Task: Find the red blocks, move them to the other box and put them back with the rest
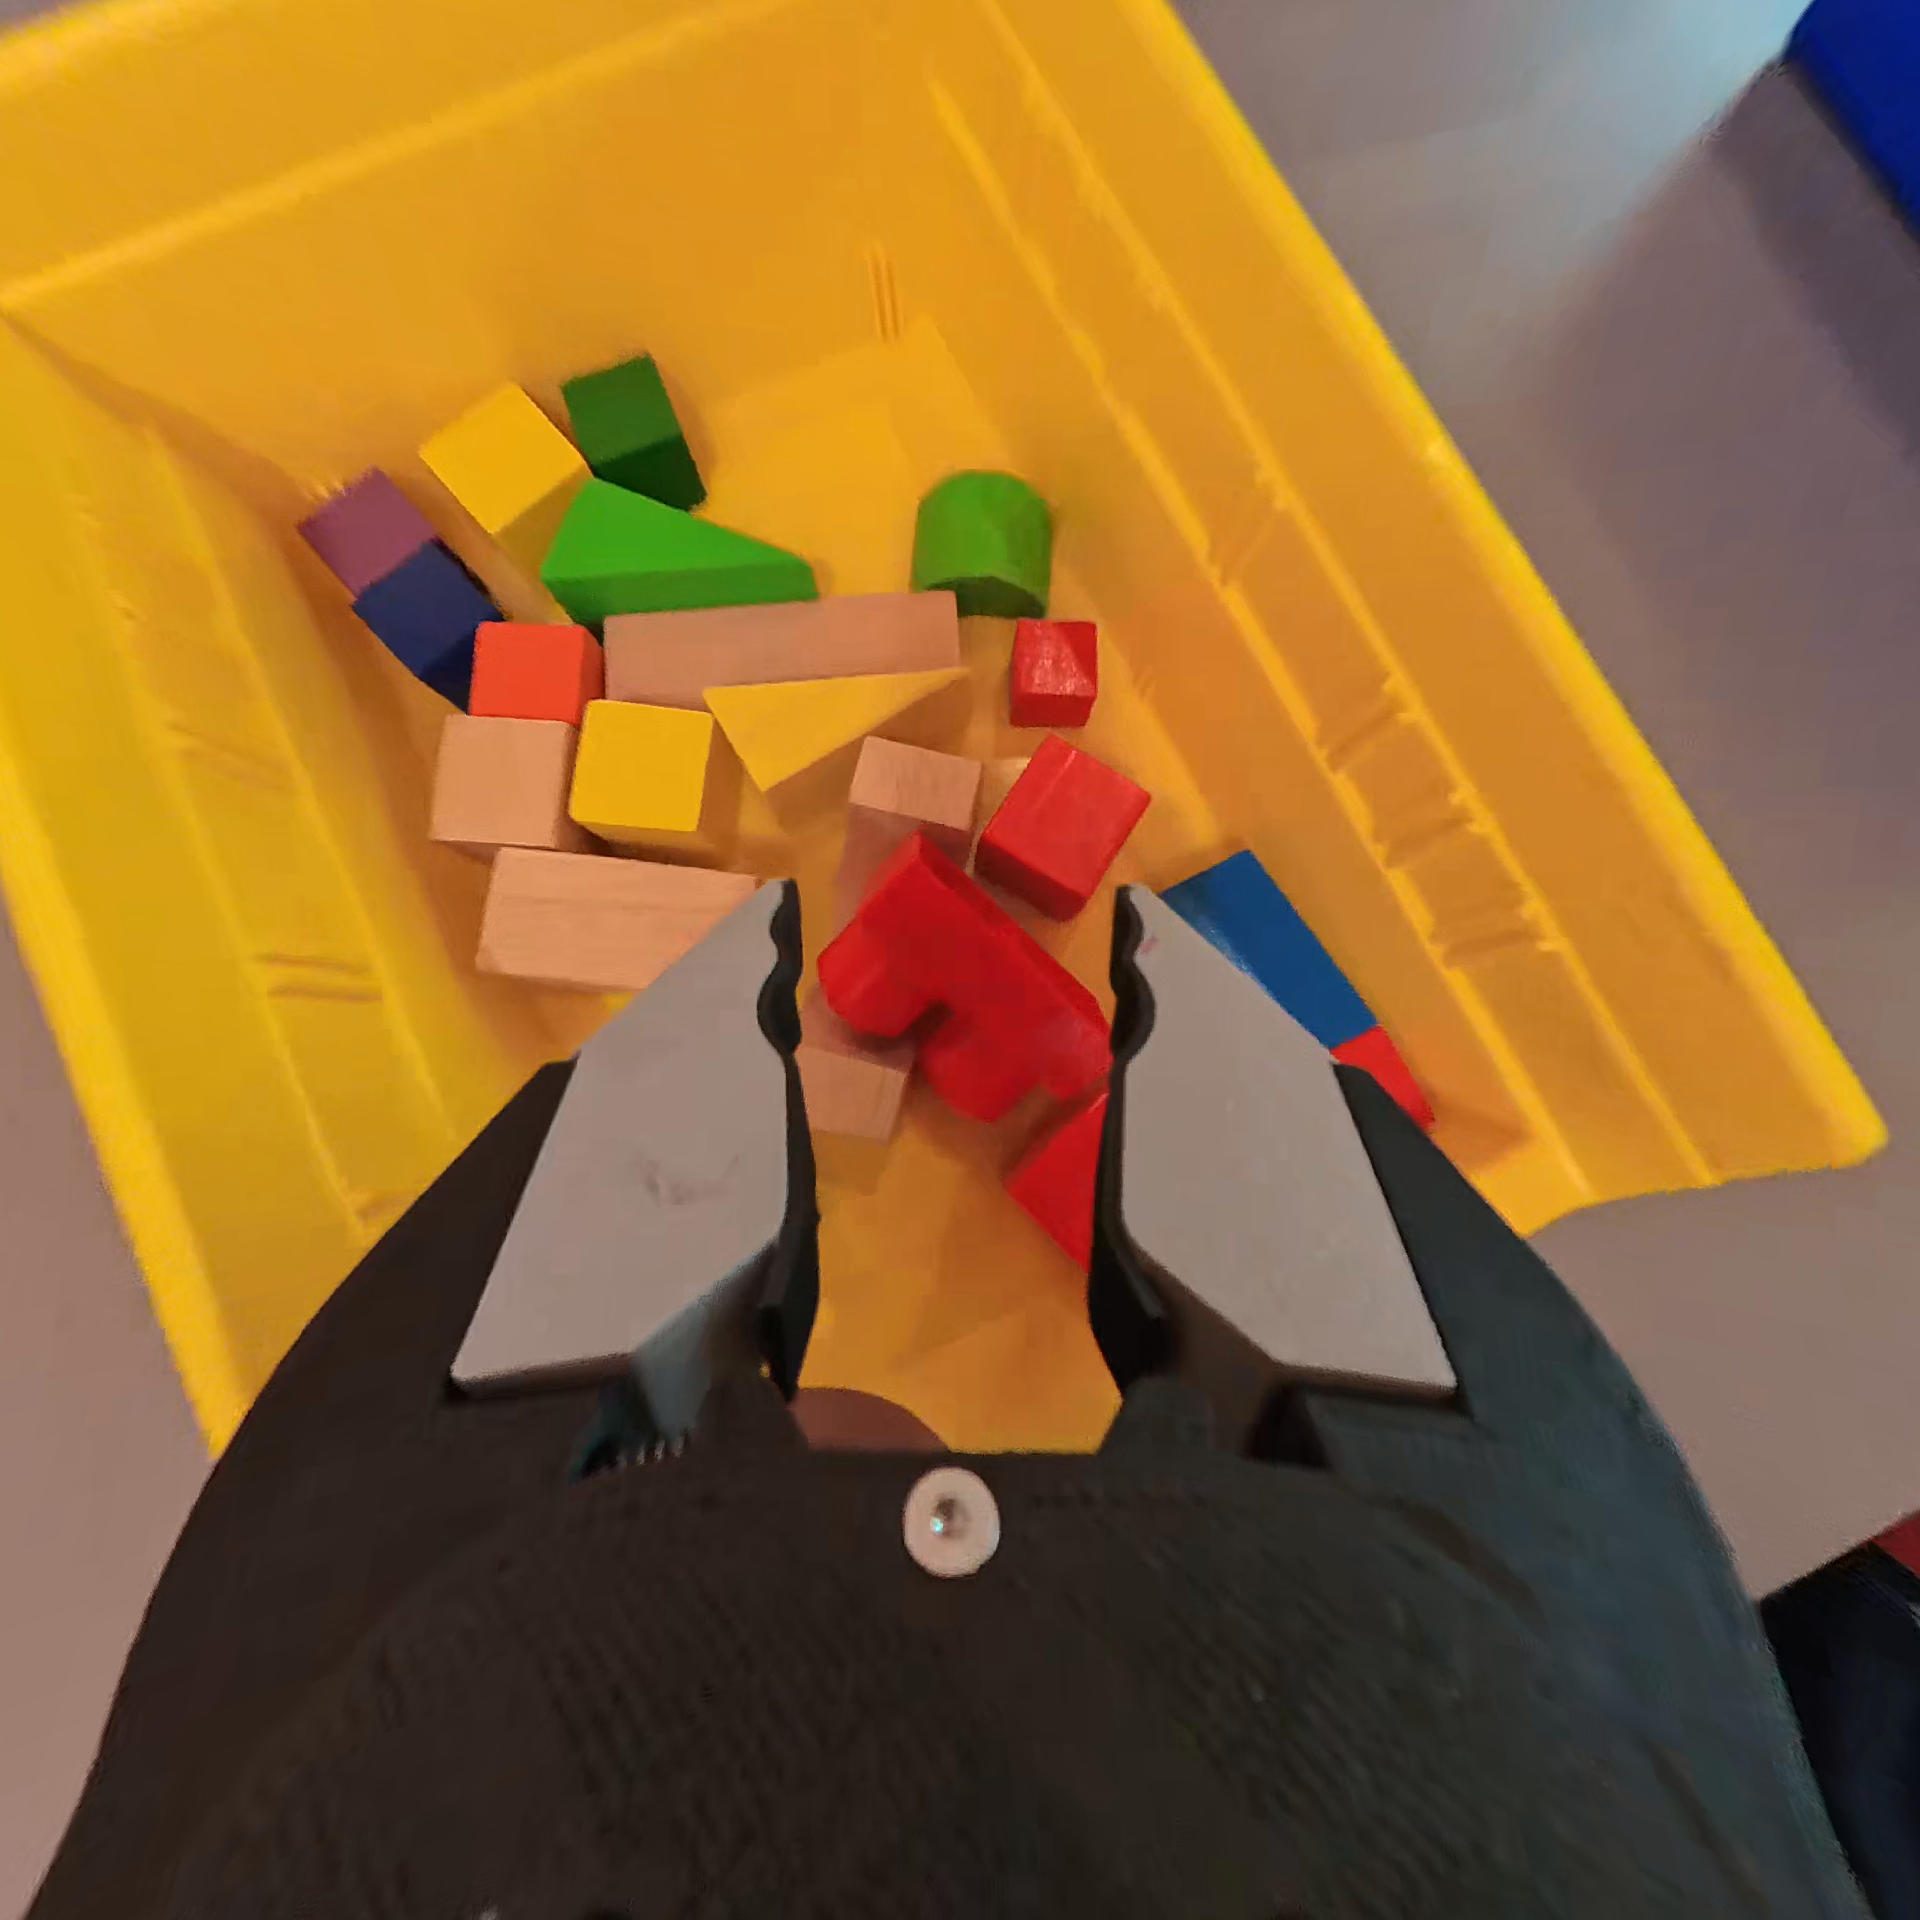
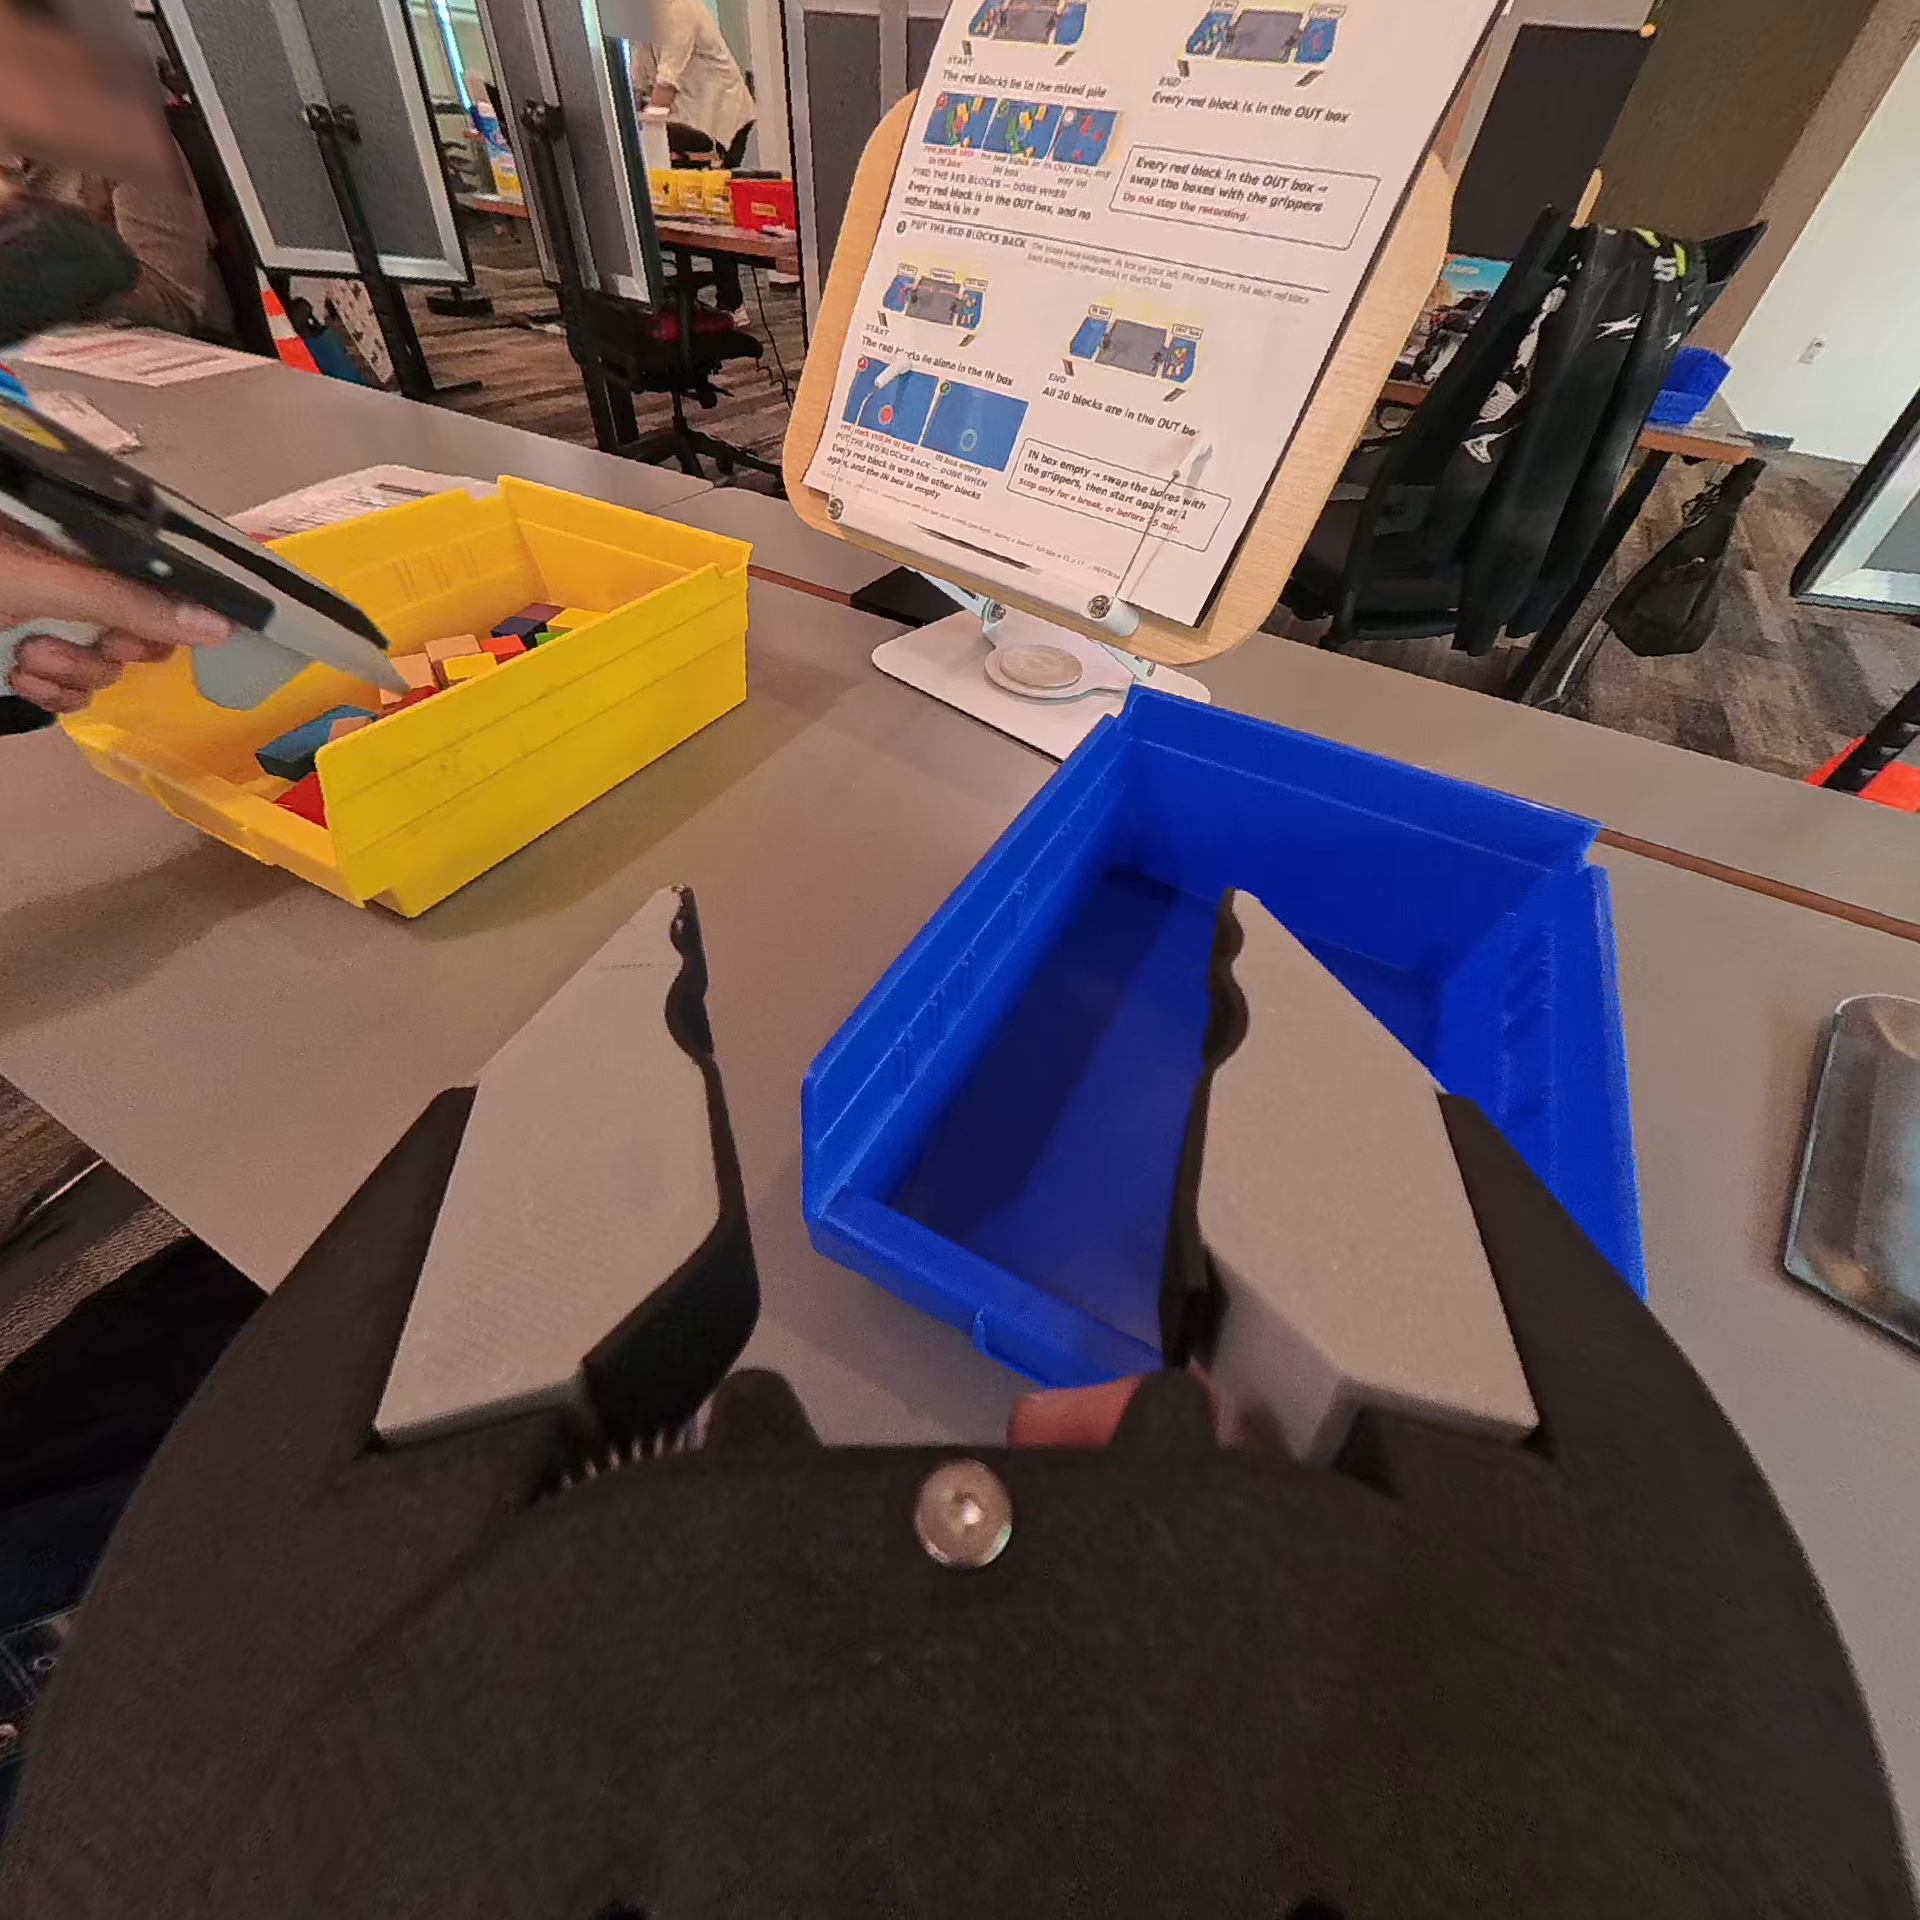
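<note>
A notched red block, likely light, rigid painted wood best pinched across its flat sides, lies in the yellow box between the left hand-held gripper's open fingers; the right hand-held gripper hangs open over the blue box; a printed instruction sheet stands behind.

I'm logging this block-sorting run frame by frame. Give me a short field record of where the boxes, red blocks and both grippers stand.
yellow box: holds the mixed blocks, red ones among them
notched red block: in the yellow box, between the left gripper's fingers, a gap showing on the left side
left gripper: open, lowered into the yellow box
blue box: no blocks seen inside
right gripper: open, holding nothing, above the blue box's near end
</note>
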